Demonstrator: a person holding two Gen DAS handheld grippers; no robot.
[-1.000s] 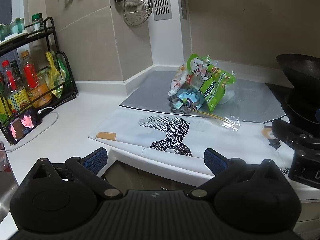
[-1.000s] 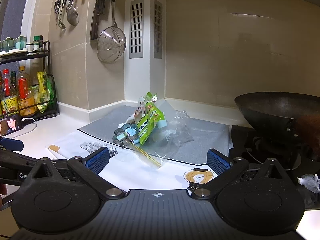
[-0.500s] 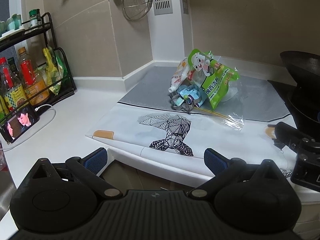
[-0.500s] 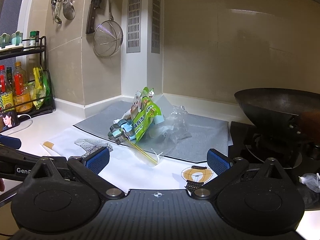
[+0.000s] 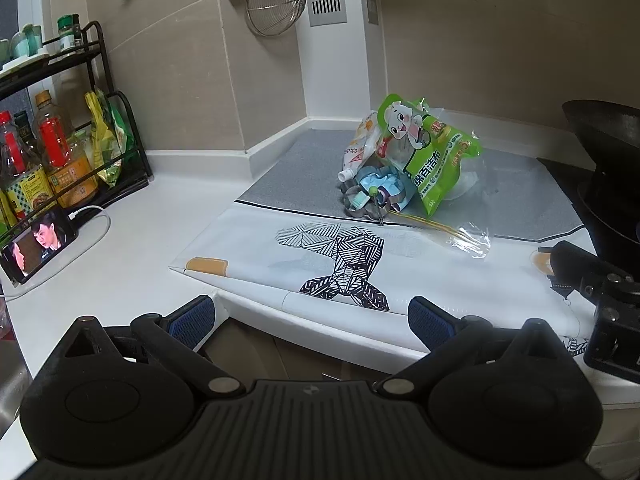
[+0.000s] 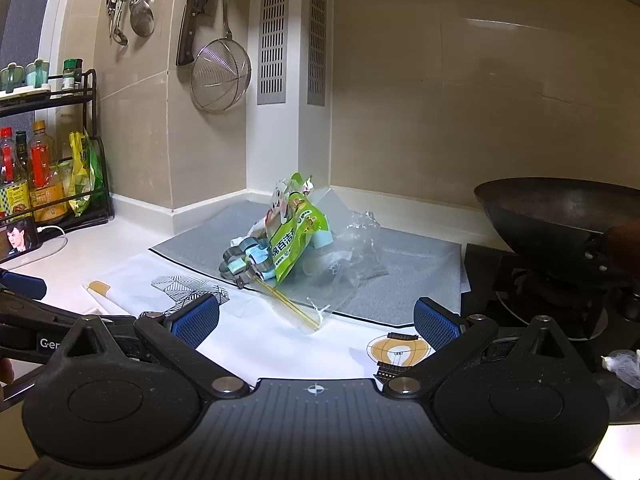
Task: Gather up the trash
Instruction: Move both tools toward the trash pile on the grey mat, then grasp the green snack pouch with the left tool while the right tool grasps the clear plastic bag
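A heap of trash sits on the grey mat (image 5: 304,184): a green printed pouch (image 5: 428,152), a white spouted pouch (image 5: 358,152), crumpled blue-grey wrappers (image 5: 372,196) and a clear plastic bag (image 5: 460,228) with yellow strips. The right wrist view shows the same green pouch (image 6: 294,236) and clear bag (image 6: 344,268). My left gripper (image 5: 312,316) is open, at the counter's front edge, well short of the heap. My right gripper (image 6: 316,320) is open too, over the white printed sheet (image 6: 256,336), near the bag's tip. Neither holds anything.
A black wok (image 6: 560,224) sits on the stove at right, with crumpled plastic (image 6: 622,364) beside it. A bottle rack (image 5: 60,152) and a phone (image 5: 36,244) on a cable stand at left. A strainer (image 6: 220,76) and utensils hang on the wall.
Both grippers have shifted slightly; the heap sits a little lower and more central in the right wrist view. The trash itself has not moved, and both grippers stay open.
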